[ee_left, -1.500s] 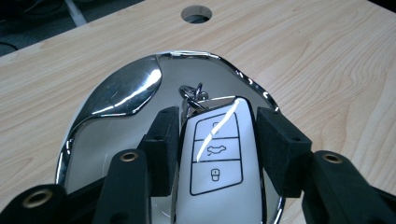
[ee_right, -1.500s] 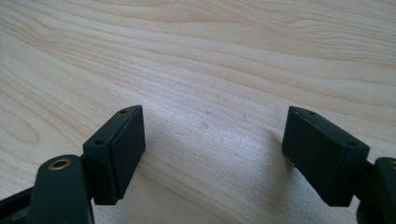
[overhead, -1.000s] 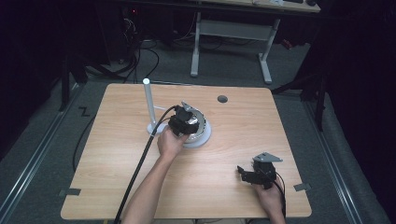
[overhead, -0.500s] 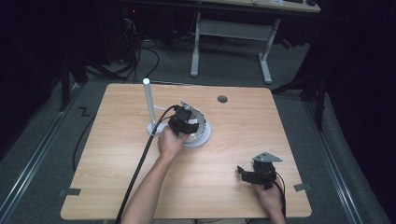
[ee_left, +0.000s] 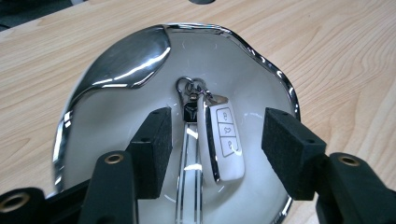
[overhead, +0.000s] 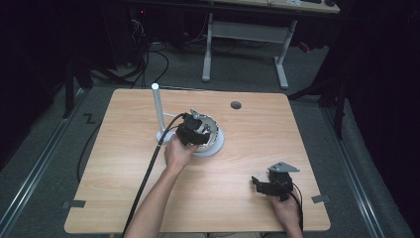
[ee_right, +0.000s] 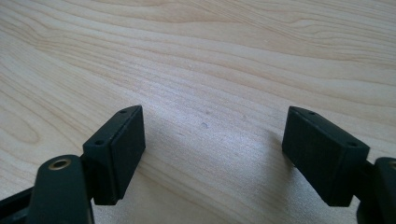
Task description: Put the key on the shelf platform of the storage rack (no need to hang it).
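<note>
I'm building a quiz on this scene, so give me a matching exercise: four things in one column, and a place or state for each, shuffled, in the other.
1. key fob
2. right gripper
3. post
4. left gripper

a. upright beside the dish
b. lying in the dish
c. open over bare table
d. open around the fob

Pairs: 1-b, 2-c, 3-a, 4-d

One wooden table [overhead: 124, 198] carries one shiny chrome-rimmed dish [ee_left: 116, 60] and one upright white post [overhead: 158, 109]. In the dish lies one white car key fob [ee_left: 224, 140] showing three buttons, with one small bunch of metal rings [ee_left: 189, 86] at its top. Two handheld grippers are there: left gripper [ee_left: 212, 133], right gripper [ee_right: 215, 140]. One dark round hole [overhead: 236, 105] marks the tabletop.
</note>
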Tool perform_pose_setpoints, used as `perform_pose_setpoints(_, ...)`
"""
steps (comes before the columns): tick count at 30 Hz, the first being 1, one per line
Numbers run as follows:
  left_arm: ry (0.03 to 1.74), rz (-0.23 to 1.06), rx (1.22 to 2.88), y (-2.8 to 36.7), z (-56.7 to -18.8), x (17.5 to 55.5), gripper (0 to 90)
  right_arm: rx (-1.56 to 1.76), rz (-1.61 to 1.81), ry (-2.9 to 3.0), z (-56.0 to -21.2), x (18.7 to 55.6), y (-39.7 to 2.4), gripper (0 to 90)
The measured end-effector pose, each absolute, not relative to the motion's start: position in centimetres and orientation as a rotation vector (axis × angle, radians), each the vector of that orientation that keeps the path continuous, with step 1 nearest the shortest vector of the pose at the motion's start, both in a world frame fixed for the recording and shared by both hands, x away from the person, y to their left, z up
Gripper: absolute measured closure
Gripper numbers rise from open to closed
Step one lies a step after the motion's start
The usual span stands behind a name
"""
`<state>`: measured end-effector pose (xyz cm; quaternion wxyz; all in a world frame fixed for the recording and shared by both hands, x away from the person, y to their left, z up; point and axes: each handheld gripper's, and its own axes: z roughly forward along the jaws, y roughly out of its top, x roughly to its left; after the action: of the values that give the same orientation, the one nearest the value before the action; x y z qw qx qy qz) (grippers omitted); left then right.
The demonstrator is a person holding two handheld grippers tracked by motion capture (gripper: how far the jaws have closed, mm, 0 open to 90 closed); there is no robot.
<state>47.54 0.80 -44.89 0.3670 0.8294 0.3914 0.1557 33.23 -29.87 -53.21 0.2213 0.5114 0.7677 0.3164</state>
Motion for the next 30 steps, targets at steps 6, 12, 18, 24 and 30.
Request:
perform_pose_setpoints(6, 0.994, 0.423, 2.117, 2.4, -44.1, 46.5, 42.4, 1.413, 0.874, 2.122, -53.2, 33.2, -29.9, 21.7)
perform_pose_setpoints(12, 0.978, 0.432, 2.089, 3.8, -43.2, 45.6, 41.9, 1.415, 0.873, 2.121, -53.2, 33.2, -29.9, 21.7)
perform_pose_setpoints(18, 0.989, 0.435, 2.065, 4.9, -42.9, 45.2, 41.9, 1.415, 0.873, 2.121, -53.2, 33.2, -29.9, 21.7)
perform_pose_setpoints(24, 1.002, 0.416, 2.063, 5.9, -43.1, 44.9, 41.9, 1.414, 0.873, 2.121, -53.2, 33.2, -29.9, 21.7)
perform_pose_setpoints(30, 1.011, 0.417, 2.048, 6.9, -43.2, 44.1, 41.8, 1.414, 0.873, 2.121, -53.2, 33.2, -29.9, 21.7)
